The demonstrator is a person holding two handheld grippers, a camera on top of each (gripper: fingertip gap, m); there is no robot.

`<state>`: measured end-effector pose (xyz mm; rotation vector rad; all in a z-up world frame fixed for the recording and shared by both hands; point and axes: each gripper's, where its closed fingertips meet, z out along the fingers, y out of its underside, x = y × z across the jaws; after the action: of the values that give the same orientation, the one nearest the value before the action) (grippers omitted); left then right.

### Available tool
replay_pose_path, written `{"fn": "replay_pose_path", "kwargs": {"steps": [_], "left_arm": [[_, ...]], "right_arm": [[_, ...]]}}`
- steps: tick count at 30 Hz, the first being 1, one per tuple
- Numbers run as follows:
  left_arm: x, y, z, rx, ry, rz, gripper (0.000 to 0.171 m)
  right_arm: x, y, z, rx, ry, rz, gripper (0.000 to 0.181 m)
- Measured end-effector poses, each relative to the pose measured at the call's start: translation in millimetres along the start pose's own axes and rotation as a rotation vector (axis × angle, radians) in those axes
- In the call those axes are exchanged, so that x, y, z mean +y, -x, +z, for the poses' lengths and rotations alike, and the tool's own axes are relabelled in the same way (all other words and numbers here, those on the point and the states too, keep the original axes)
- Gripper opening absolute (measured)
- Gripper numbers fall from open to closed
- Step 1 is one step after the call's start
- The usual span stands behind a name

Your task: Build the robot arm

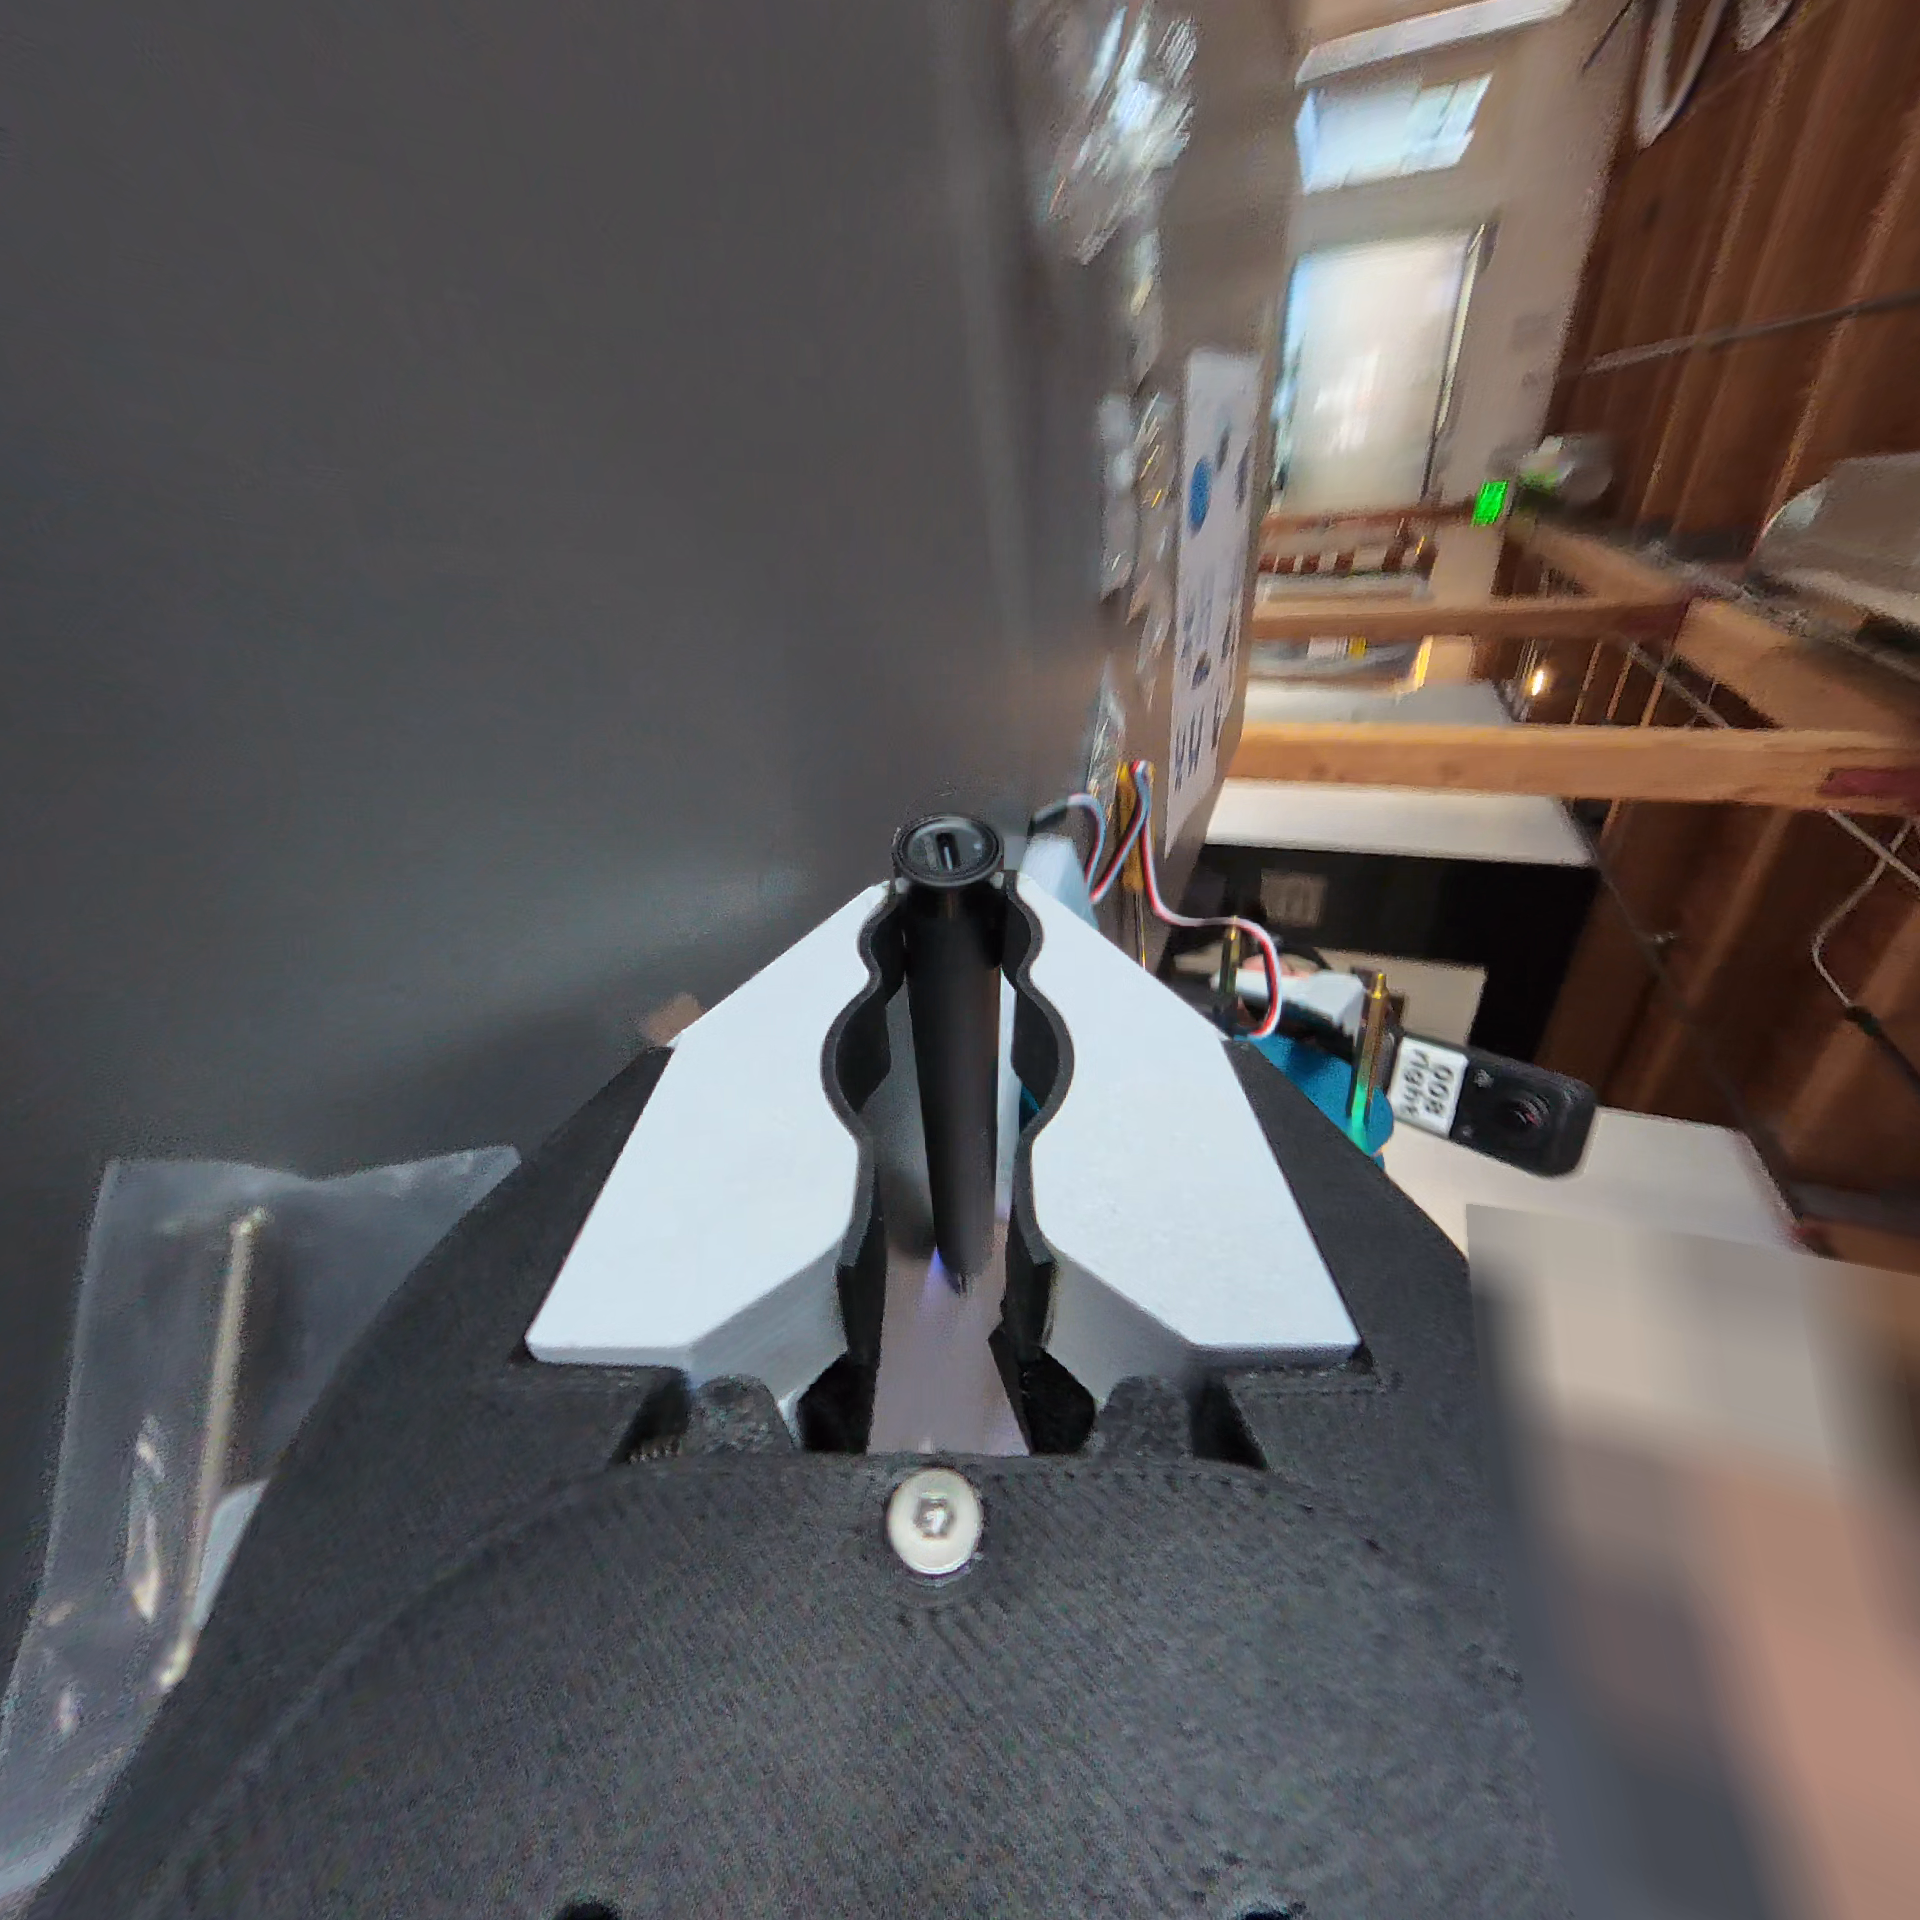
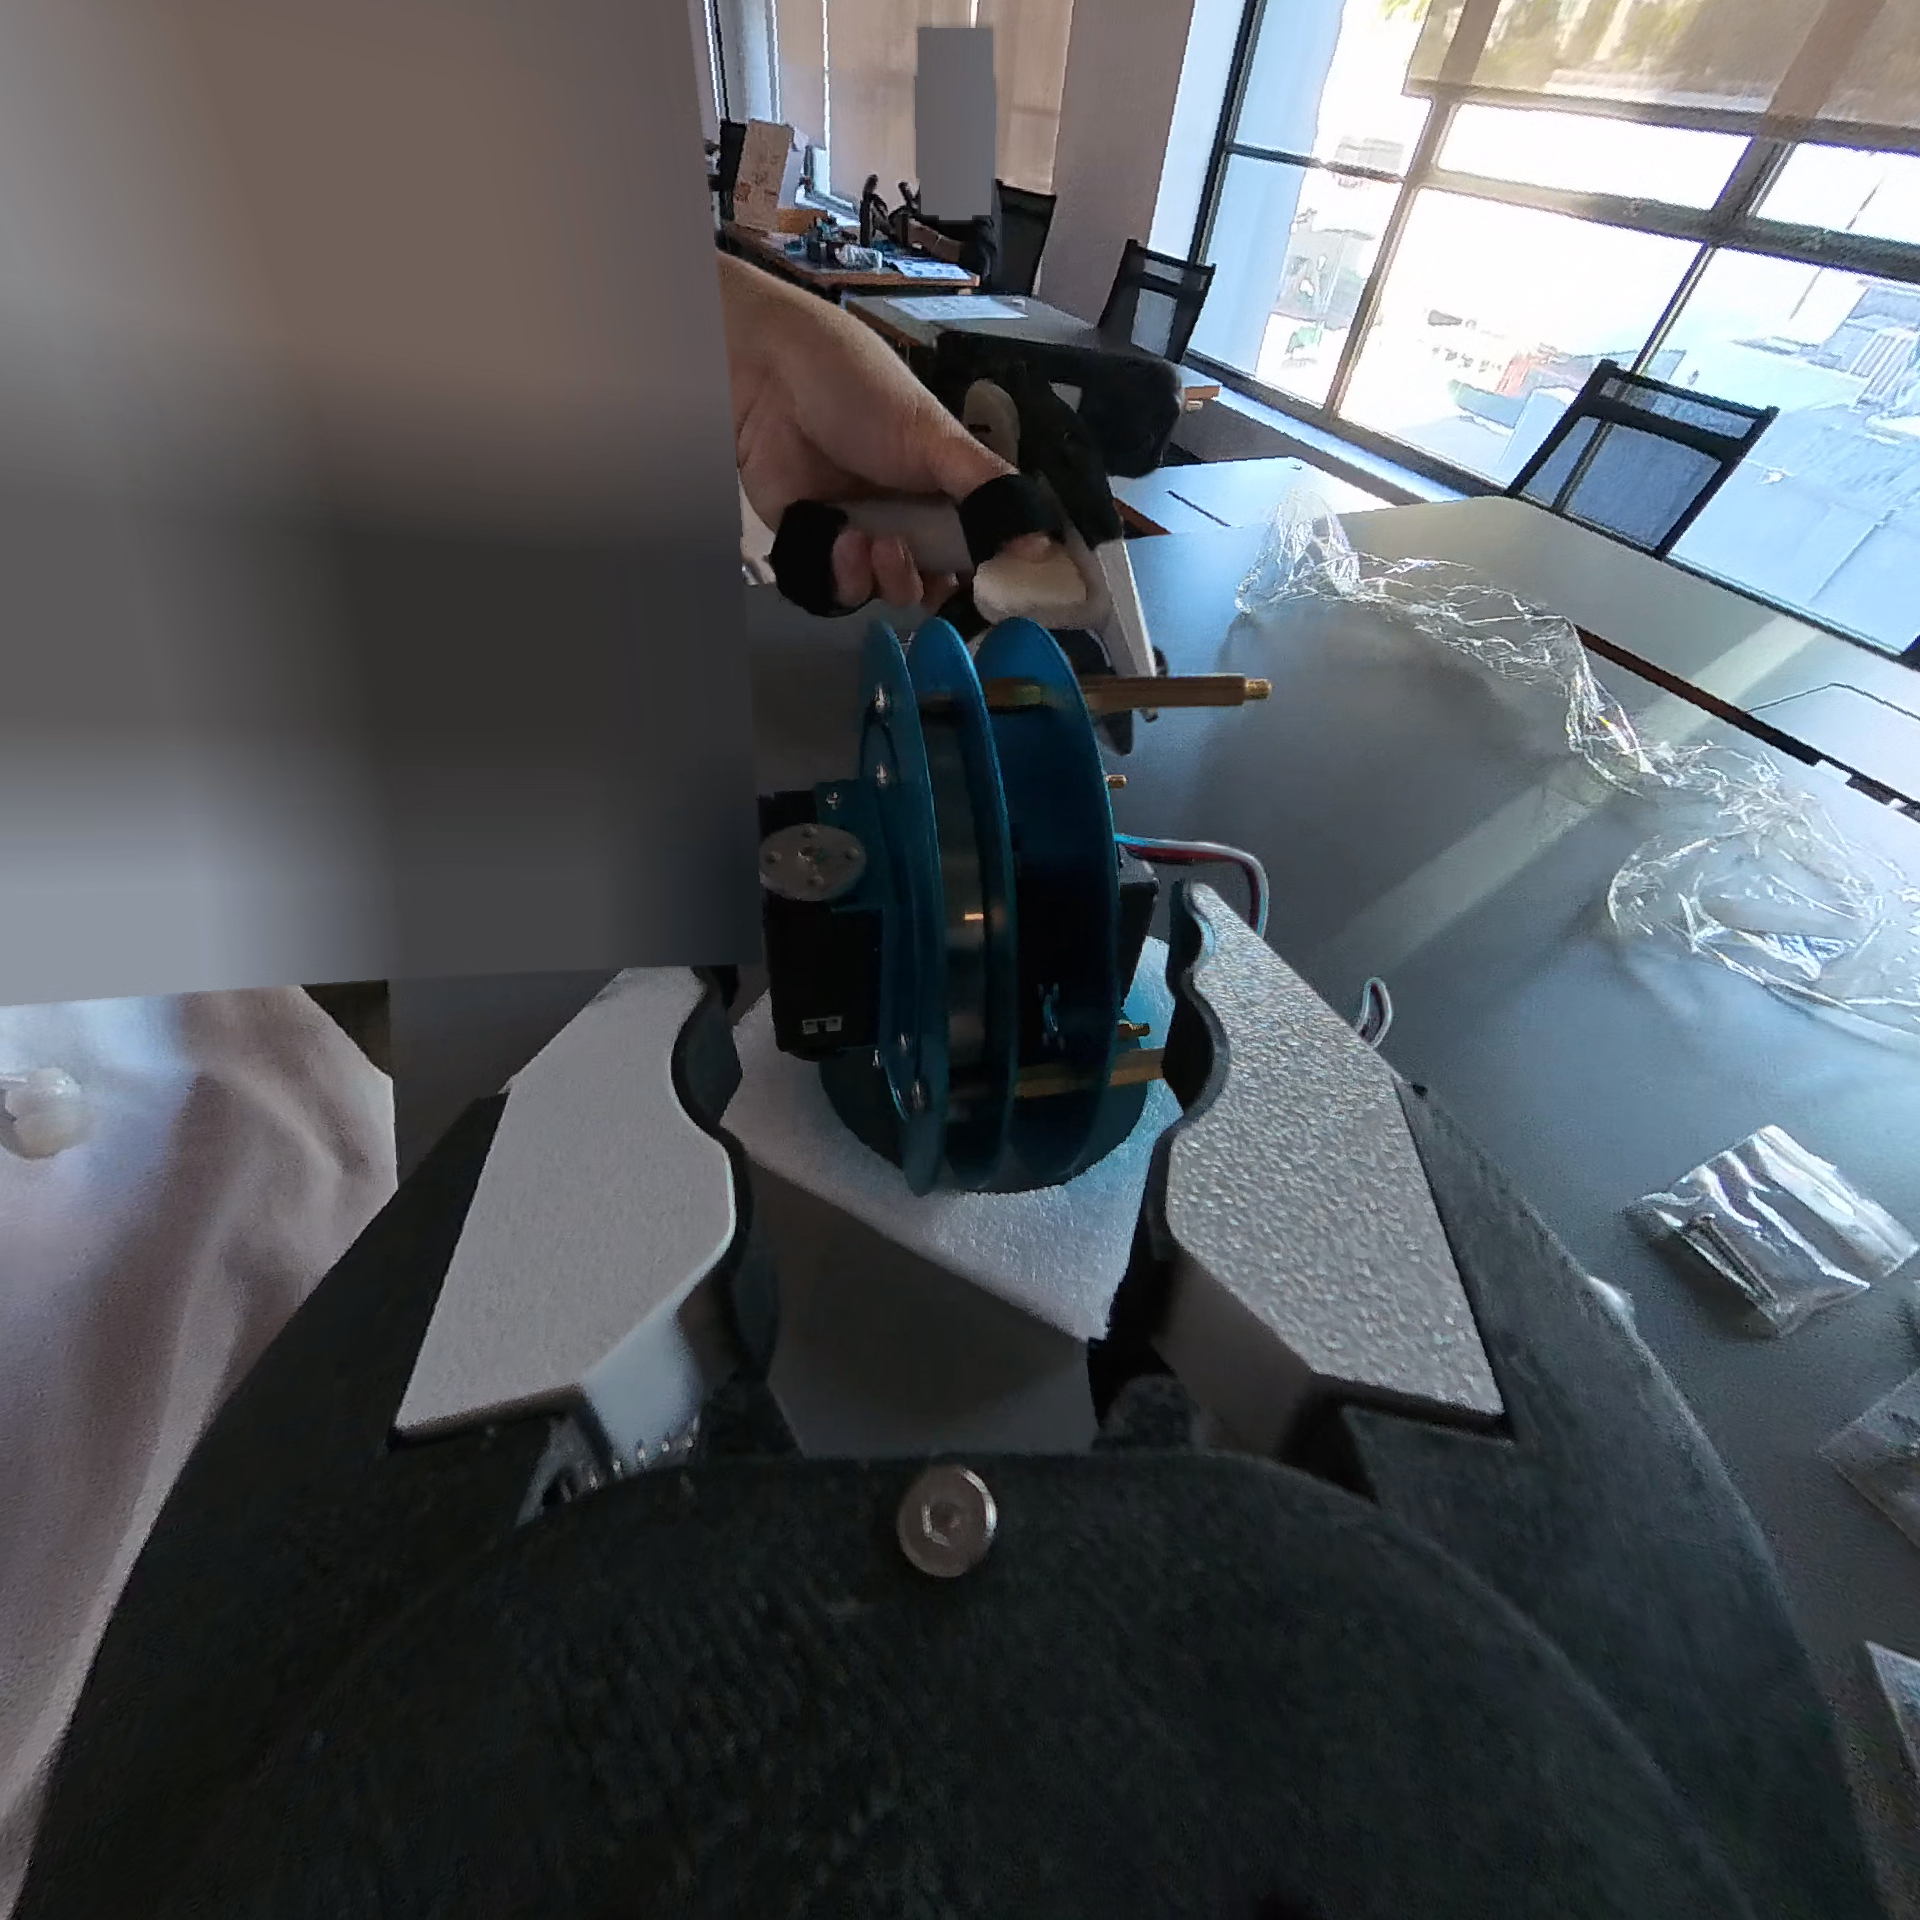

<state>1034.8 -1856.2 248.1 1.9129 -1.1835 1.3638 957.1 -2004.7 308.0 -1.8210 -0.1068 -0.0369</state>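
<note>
Close in, left tool (image 1: 948,1049): fingers nearly together, clamped on a slim black driver (image 1: 951,1049). The shaft runs along the gap between the pads and its round cap (image 1: 947,849) sticks out past the fingertips. Hold looks narrow; the smooth round shaft could twist or slide lengthwise under any push along its axis.

Beside it, low left: a clear bag (image 1: 197,1403) with a long thin pin inside, lying on the grey worktop (image 1: 468,520). Easy to brush off with the tool body.

Right tool (image 2: 951,1049): fingers apart, bracing a white foam block (image 2: 997,1236) that carries a blue disc assembly (image 2: 977,914). The discs stand on edge with a black servo (image 2: 821,935) on the left face. I cannot tell how firmly the foam is pinched. Foam crushes, so the block may rock and the discs tip. Brass standoffs (image 2: 1174,688) and loose wires (image 2: 1231,854) project on the right; the wires could snag on the right finger.

Farther out: a hand (image 2: 862,436) above the discs grips the other tool's handle, near their top edge; a knock there is possible. Crumpled film (image 2: 1558,727) and small screw bags (image 2: 1766,1226) lie on the worktop, well apart.
</note>
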Motion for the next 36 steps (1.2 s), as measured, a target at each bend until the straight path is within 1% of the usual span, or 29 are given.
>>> {"fn": "replay_pose_path", "kwargs": {"steps": [2,4,8,10,12,13,15,17,18,19,21,23,24,25,26,27,29,30,31,32,36], "left_arm": [[0,3,2,-0.036,0.016,-0.016,0.015],[1,8,3,-0.099,0.034,0.012,0.016],[4,3,2,-0.113,0.064,-0.002,0.03],[5,5,-1,-0.144,0.081,0.007,0.031],[4,4,-8,-0.171,0.079,0.012,0.038],[2,3,-11,-0.192,0.074,0.029,0.043],[-2,-4,-23,-0.227,0.06,0.095,0.047],[-2,-21,-32,-0.238,0.036,0.241,0.048],[2,-39,-31,-0.194,0.033,0.359,0.047],[14,-59,-27,-0.123,0.068,0.498,0.047],[53,-93,-21,0.027,0.162,0.796,0.046],[82,-101,-14,0.066,0.184,1.072,0.057],[93,-102,-7,0.077,0.18,1.18,0.062],[102,-100,-1,0.085,0.17,1.255,0.067],[108,-98,7,0.088,0.172,1.303,0.068],[113,-93,15,0.083,0.187,1.332,0.066],[110,-84,30,0.059,0.197,1.337,0.067],[111,-85,34,0.104,0.212,1.32,0.064],[115,-87,34,0.175,0.24,1.3,0.046],[117,-87,34,0.225,0.275,1.269,0.037],[104,-87,36,0.281,0.288,1.13,0.036]], "right_arm": [[1,0,-1,0.005,-0.013,0.009,0.082],[2,-2,-3,0.022,-0.023,0.008,0.082],[5,-5,-4,0.035,-0.031,0.016,0.08],[8,-3,-4,0.027,-0.024,0.024,0.077],[11,-3,-5,0.034,-0.013,0.017,0.077],[12,-3,-6,0.038,-0.007,0.012,0.077],[13,-2,-7,0.047,-0.007,-0.005,0.077],[14,-1,-7,0.041,-0.01,0.007,0.077],[16,1,-7,0.029,-0.004,0.02,0.076],[18,1,-6,0.02,0.008,0.027,0.074],[20,1,-8,0.002,0.01,0.028,0.065],[20,1,-11,-0.033,0.005,0.038,0.054],[20,-1,-13,-0.034,0.004,0.041,0.046],[21,-4,-14,-0.033,0.003,0.045,0.037],[20,-4,-14,-0.055,0.002,0.057,0.035],[21,-1,-13,-0.087,0.008,0.074,0.033],[20,-2,-12,-0.121,0.007,0.113,0.032],[20,-3,-12,-0.135,0.006,0.138,0.032],[18,-5,-11,-0.141,0.001,0.178,0.032],[16,-7,-10,-0.149,0.001,0.215,0.032],[12,-21,-7,-0.185,0.033,0.32,0.032]]}}
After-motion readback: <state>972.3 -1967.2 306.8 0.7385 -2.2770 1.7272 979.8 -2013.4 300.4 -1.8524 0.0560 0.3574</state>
